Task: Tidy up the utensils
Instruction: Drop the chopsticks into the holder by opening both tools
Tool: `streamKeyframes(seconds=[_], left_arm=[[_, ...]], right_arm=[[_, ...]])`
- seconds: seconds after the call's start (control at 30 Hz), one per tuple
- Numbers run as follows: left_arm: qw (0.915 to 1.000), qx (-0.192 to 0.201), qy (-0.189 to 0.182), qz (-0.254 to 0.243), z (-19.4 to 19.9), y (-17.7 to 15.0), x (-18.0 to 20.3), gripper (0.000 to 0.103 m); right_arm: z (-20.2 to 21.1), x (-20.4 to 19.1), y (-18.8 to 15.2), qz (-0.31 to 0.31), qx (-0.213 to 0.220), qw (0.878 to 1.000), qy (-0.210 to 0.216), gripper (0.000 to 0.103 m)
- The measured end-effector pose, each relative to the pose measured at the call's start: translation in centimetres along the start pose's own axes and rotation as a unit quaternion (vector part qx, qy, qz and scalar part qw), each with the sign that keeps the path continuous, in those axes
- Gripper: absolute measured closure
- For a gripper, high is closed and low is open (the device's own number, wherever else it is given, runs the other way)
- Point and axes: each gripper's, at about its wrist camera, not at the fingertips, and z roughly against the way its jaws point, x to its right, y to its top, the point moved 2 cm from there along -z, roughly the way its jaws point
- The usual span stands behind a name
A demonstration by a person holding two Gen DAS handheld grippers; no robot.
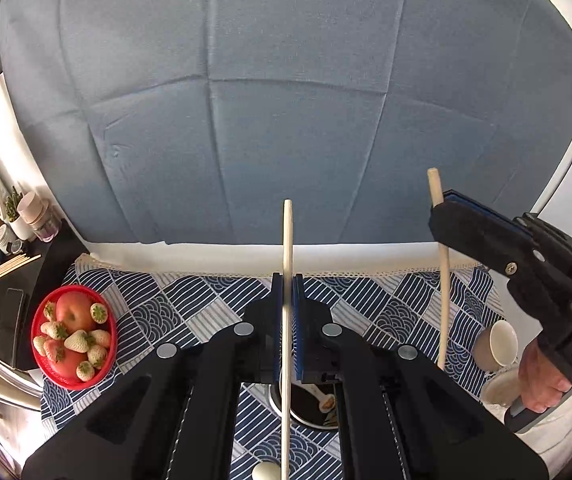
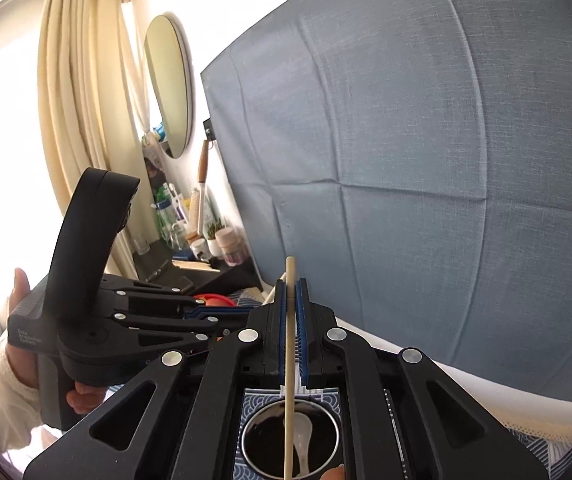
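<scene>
My left gripper is shut on a thin cream utensil seen edge-on, its handle sticking up past the fingers. Beneath it stands a metal holder with a dark inside. My right gripper at the right is shut on a wooden chopstick, held upright. In the right wrist view the right gripper grips that chopstick over the metal holder, which has a white spoon in it. The left gripper shows at the left, held by a hand.
A red basket of strawberries and apples sits left on the patterned cloth. Cream cups lie at the right. A blue fabric board stands behind. Jars, bottles and wooden sticks crowd the dark shelf at far left.
</scene>
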Motion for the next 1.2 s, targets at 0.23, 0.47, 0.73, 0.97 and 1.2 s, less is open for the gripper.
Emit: streamKeyframes(seconds=[0.23, 0.47, 0.73, 0.97, 1.2], left_arm=[[0.9982, 0.046, -0.034, 0.015, -1.3, 0.9, 0.6, 0.098], [0.994, 0.077, -0.072, 0.031, -2.6, 1.0, 0.6, 0.098], [0.9922, 0.091, -0.08, 0.032, -5.3, -1.6, 0.4, 0.098], [0.9935, 0.069, -0.074, 0.053, -6.4, -5.0, -0.5, 0.098], [0.9972, 0.057, -0.037, 0.033, -5.5, -6.8, -0.1, 0.098]], right_arm=[[-1.6, 1.3, 0.0, -0.006, 0.026, 1.0, 0.016, 0.098], [-2.8, 2.1, -0.5, -0.01, 0.047, 0.998, 0.036, 0.098], [-4.0, 2.4, -3.0, -0.017, 0.059, 0.997, 0.056, 0.098], [-4.7, 3.3, -6.3, -0.033, 0.012, 0.999, 0.039, 0.098], [-4.1, 2.9, -7.4, -0.017, -0.024, 0.999, 0.03, 0.098]])
